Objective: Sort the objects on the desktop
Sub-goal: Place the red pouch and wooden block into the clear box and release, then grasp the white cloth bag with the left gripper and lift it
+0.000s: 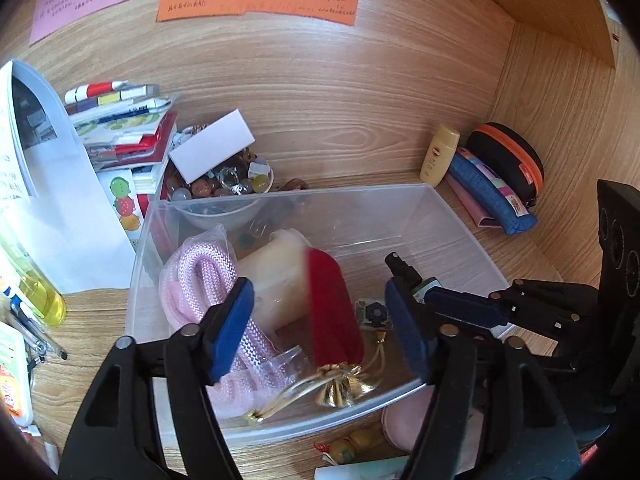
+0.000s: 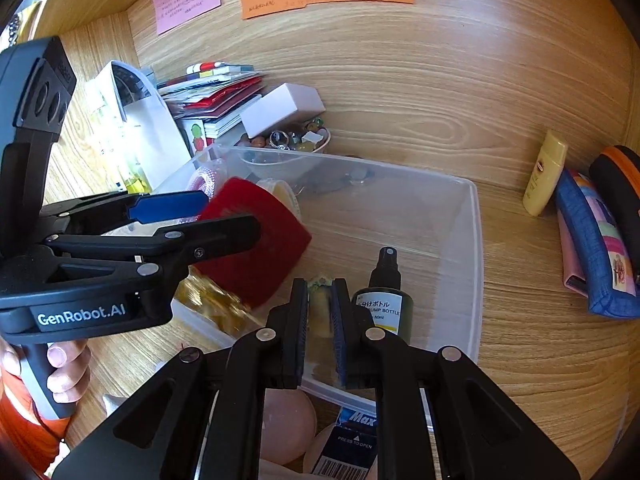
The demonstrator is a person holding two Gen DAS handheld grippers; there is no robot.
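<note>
A clear plastic bin (image 1: 472,240) (image 2: 474,248) stands on the wooden desk. In it lie a pink rope in a bag (image 1: 196,280), a cream roll (image 1: 276,276), a small flat card (image 1: 374,314) and a dark spray bottle (image 2: 384,292) (image 1: 404,270). My left gripper (image 1: 320,320) is open above the bin; a red pouch with a gold top (image 1: 332,312) (image 2: 256,236), blurred, is between its fingers and falling free. My right gripper (image 2: 320,320) is nearly shut over the bin's near edge, beside the bottle; whether it grips anything is unclear.
A bowl of beads (image 1: 228,184) with a white box (image 1: 212,150) on it stands behind the bin, beside a stack of books (image 1: 124,132) and papers (image 1: 52,168). A yellow tube (image 1: 438,154), blue pouch (image 1: 492,188) and black case (image 1: 508,156) lie at the right.
</note>
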